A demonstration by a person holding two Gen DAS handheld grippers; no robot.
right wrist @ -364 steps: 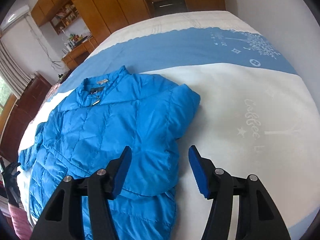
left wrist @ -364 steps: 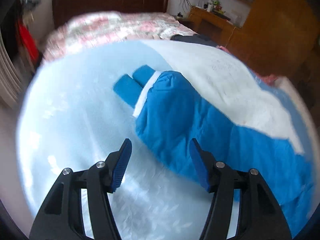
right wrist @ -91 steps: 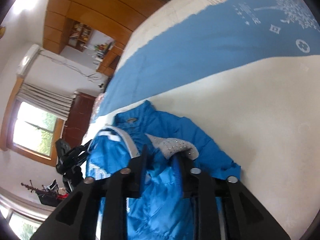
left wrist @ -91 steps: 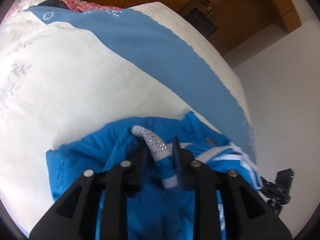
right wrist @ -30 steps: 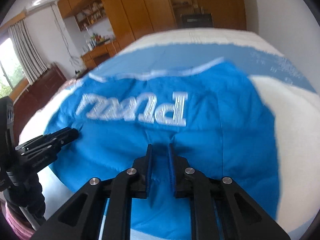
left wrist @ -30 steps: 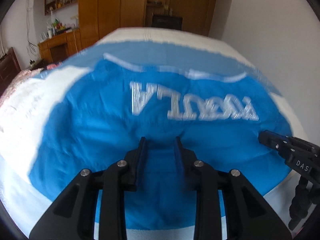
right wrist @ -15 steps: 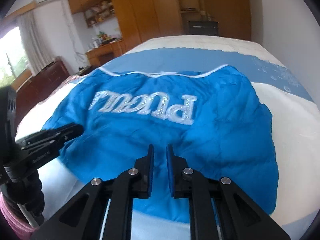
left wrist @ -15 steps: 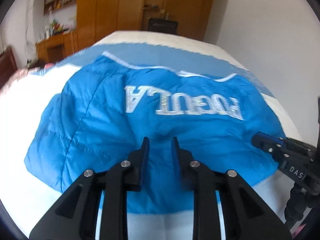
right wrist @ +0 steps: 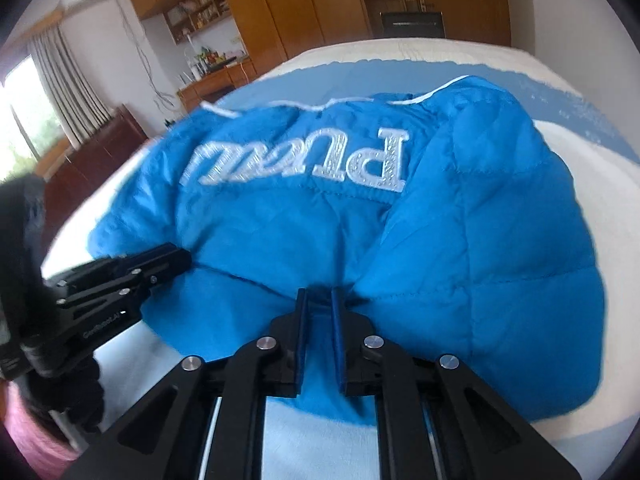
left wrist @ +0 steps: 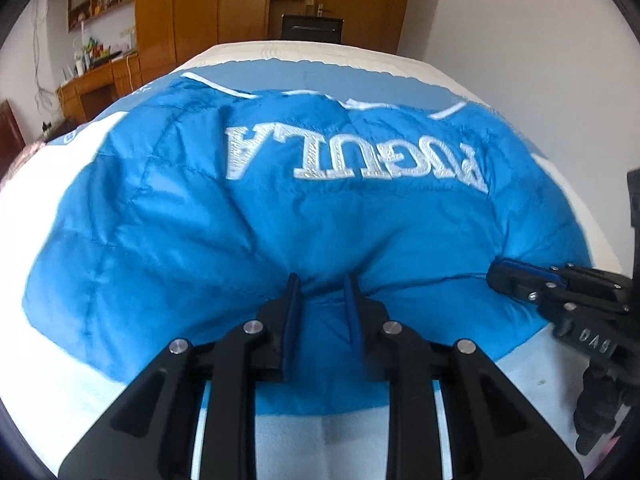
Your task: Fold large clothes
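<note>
Bed [left wrist: 60, 396] under blue puffer jacket [left wrist: 320, 224], spread ahead of my fingers; left gripper [left wrist: 322, 292] and right gripper [right wrist: 319, 300] both pinch its near hem: soft, light, slippery, best gripped at seams.

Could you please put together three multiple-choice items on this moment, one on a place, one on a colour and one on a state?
1. Where does the jacket lie?
A. on the bed
B. on the wooden desk
C. on the floor

2. What colour is the lettering on the jacket?
A. red
B. white
C. black

3. How do the two tools stand?
A. both wide open above the jacket
B. only the left one shut on the jacket
C. both shut on the jacket's near edge

Answers:
1 A: the bed's white and blue cover shows all around the jacket.
2 B: the stitched letters are white on blue.
3 C: blue fabric is pinched in the left tool and in the right tool.
</note>
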